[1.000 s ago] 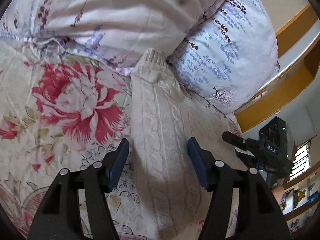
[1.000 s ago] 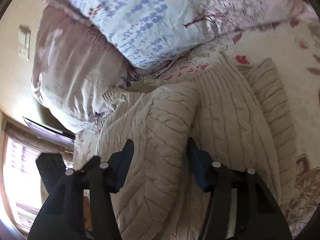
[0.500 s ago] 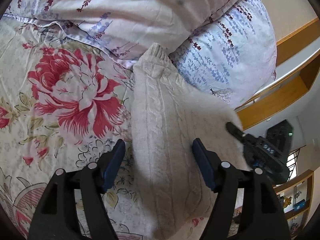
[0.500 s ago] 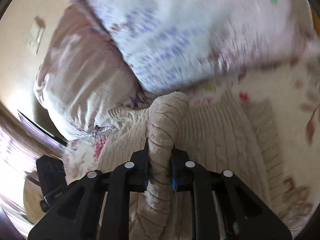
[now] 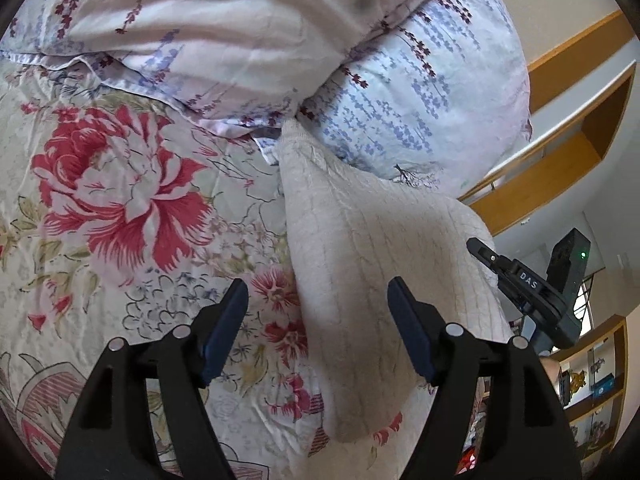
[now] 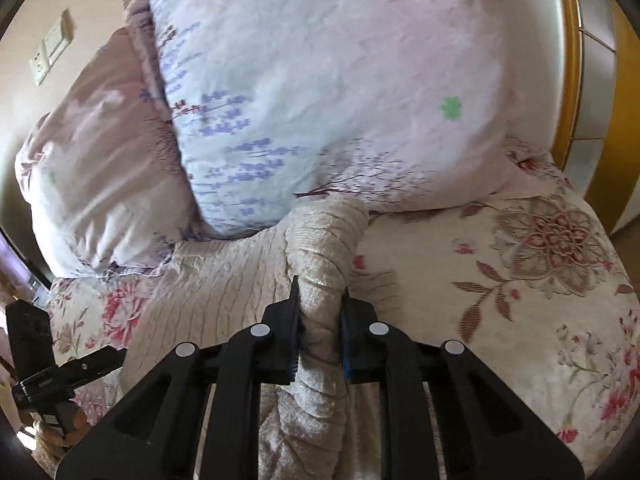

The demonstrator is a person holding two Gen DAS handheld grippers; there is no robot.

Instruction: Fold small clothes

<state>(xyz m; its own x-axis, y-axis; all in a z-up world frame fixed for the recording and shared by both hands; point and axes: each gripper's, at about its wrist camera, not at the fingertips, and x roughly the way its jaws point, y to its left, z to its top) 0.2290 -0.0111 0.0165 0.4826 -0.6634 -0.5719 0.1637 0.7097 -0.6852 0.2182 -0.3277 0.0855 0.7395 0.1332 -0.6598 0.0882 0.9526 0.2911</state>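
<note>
- On floral bedspread (image 5: 120,208), against pillows (image 5: 420,92): cream knit sweater (image 5: 360,240), one part raised.
- right gripper (image 6: 319,328) pinches bunched sweater fold, likely to carry it over.
- left gripper (image 5: 318,328) spread, straddling sweater, nothing gripped, probably to steady it.

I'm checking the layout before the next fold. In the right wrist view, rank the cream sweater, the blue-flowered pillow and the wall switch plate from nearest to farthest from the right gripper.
1. Cream sweater: bunched fold clamped in the right gripper.
2. Blue-flowered pillow: just beyond the sweater, centre.
3. Wall switch plate: upper left, on the wall behind the pillows.
</note>
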